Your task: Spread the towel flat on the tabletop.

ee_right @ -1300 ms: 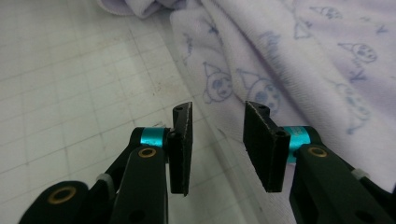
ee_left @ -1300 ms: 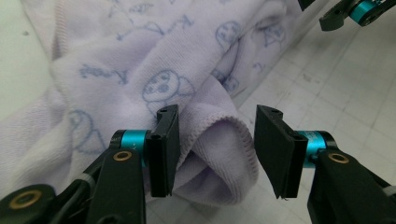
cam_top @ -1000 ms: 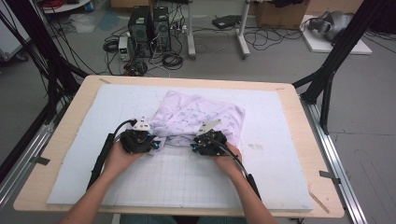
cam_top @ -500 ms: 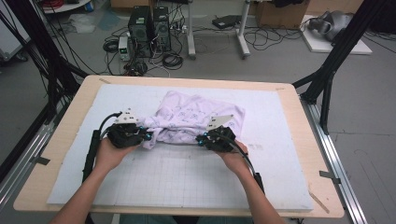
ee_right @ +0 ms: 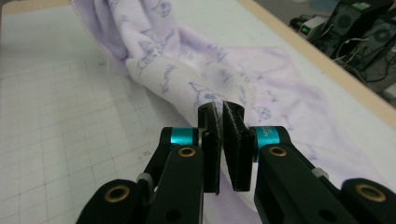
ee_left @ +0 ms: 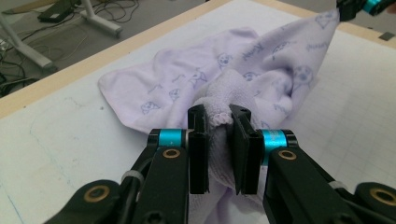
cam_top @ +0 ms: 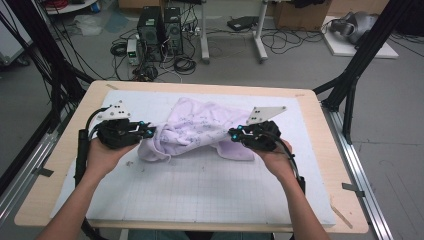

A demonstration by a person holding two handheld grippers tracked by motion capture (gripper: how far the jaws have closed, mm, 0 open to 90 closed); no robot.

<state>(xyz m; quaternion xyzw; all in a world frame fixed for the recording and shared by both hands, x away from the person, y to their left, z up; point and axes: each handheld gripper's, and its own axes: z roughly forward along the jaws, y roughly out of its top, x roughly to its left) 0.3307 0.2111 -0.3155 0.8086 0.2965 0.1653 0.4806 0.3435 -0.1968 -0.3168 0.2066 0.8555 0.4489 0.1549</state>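
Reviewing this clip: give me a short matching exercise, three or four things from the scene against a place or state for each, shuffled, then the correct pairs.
Things:
1. left gripper
2. right gripper
3. lilac towel
4. grid mat

Places or states:
A. flat on the wooden table, under everything else
B. pinching a thin bit of cloth, jaws nearly together
C. clamped on a thick bunched fold of cloth
D. lifted at two ends, its middle sagging to the mat

Pairs: 1-C, 2-B, 3-D, 4-A
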